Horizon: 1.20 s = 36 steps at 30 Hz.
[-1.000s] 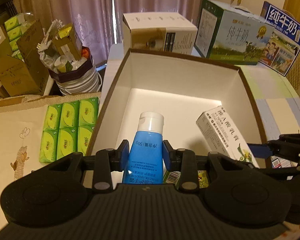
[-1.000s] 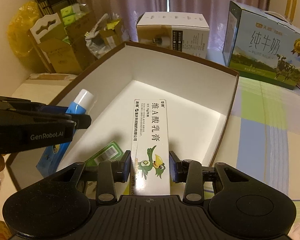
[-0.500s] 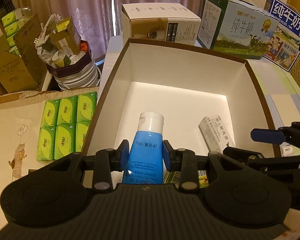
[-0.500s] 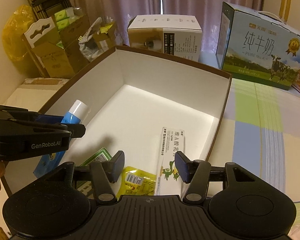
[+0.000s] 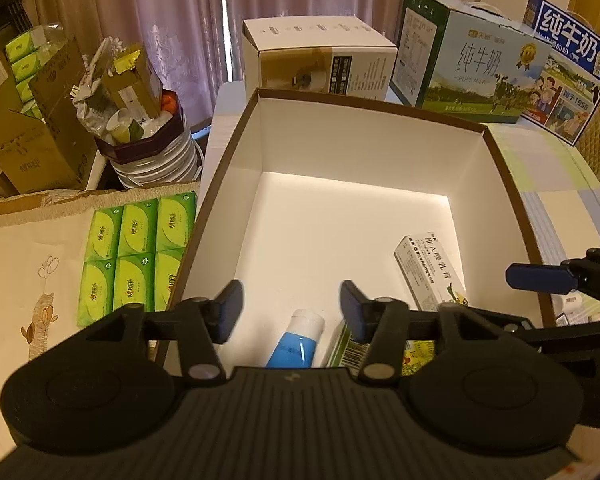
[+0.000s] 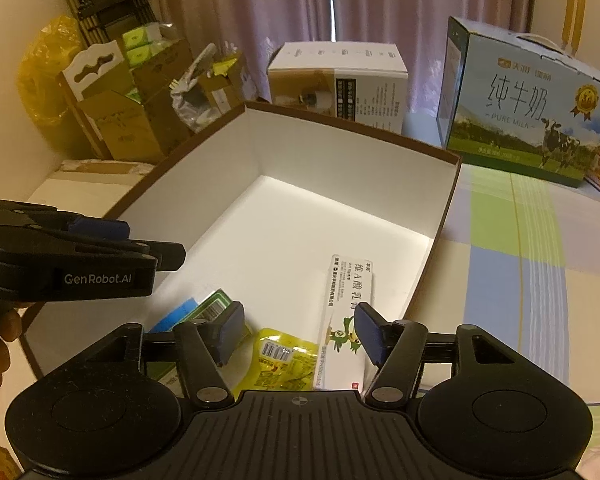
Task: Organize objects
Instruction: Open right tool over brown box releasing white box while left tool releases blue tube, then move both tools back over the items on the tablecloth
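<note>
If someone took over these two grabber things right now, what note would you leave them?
Left gripper: jaws just opened, empty; blue tube lies below in the brown-rimmed box.
Right gripper: jaws just opened, empty; white ointment carton lies on the box floor.
Done: tube, carton, yellow packet and a green pack are in the box.
Left: possibly the green tissue packs outside; lift both grippers clear first.
</note>
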Motion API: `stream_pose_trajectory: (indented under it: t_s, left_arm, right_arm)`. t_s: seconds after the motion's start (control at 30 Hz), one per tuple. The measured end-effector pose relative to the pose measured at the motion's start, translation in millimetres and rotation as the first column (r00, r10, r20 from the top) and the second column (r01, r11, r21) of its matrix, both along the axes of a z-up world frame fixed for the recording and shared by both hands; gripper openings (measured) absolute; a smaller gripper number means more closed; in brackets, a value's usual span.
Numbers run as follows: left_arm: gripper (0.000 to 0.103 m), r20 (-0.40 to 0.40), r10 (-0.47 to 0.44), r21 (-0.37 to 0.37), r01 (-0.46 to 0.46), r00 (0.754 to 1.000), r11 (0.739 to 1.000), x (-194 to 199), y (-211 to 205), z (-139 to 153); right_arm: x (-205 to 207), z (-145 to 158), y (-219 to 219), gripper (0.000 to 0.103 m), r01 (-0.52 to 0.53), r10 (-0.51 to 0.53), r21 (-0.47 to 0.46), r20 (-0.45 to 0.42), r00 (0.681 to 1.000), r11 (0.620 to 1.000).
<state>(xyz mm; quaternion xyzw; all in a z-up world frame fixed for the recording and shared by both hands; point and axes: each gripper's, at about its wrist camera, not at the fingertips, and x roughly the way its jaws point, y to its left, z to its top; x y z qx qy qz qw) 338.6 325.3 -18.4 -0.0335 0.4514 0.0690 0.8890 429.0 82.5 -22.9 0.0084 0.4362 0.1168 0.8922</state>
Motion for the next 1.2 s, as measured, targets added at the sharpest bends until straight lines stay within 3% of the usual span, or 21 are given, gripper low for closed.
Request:
stream_pose_trajectory:
  t_s: [0.57,1.2]
  left_arm:
    - [0.07,0.076,0.029,0.01,-0.03,0.997,1.0,-56.2,-16.1,45.1]
    - [0.076,0.168,0.049,0.006,-0.051,0.985,0.999,-142.9,-76.5,81.2]
  right_arm:
    - [-58.5,40.2,-17.3,0.069,-0.045,0.038,0.074,0.088,0.995,0.996]
    - [-150.4,59.5,-72.9,0.071,-0.041,0.021,0.163,0.128,0.992,0.986]
